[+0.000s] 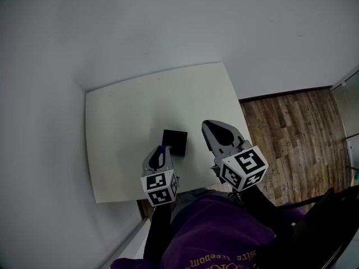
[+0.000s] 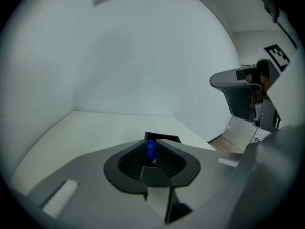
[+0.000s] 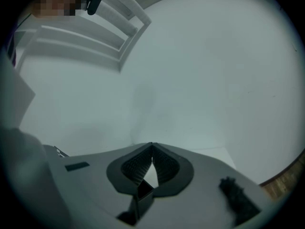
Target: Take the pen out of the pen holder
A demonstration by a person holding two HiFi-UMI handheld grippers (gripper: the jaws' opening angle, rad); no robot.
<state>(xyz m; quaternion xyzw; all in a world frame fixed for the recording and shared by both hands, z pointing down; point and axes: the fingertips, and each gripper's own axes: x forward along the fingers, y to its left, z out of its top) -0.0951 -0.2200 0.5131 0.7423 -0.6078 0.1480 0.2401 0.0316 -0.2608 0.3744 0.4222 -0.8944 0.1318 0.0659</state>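
Note:
A black square pen holder (image 1: 174, 142) stands on the white table (image 1: 129, 116). My left gripper (image 1: 162, 150) sits at the holder's near left corner. Its ribbed pads are shut on a blue-capped pen (image 2: 150, 151), which stands upright between them. In the left gripper view the holder (image 2: 164, 138) shows just behind the left gripper (image 2: 154, 141). My right gripper (image 1: 210, 125) hangs to the right of the holder, over the table's right side. Seen in its own view, the right gripper (image 3: 152, 146) is shut with nothing between its jaws.
The table stands in a corner between pale walls, with its right edge (image 1: 241, 111) beside a wooden floor (image 1: 291, 133). A person's purple sleeve (image 1: 219, 228) fills the bottom of the head view. A white shelf unit (image 3: 95, 27) shows in the right gripper view.

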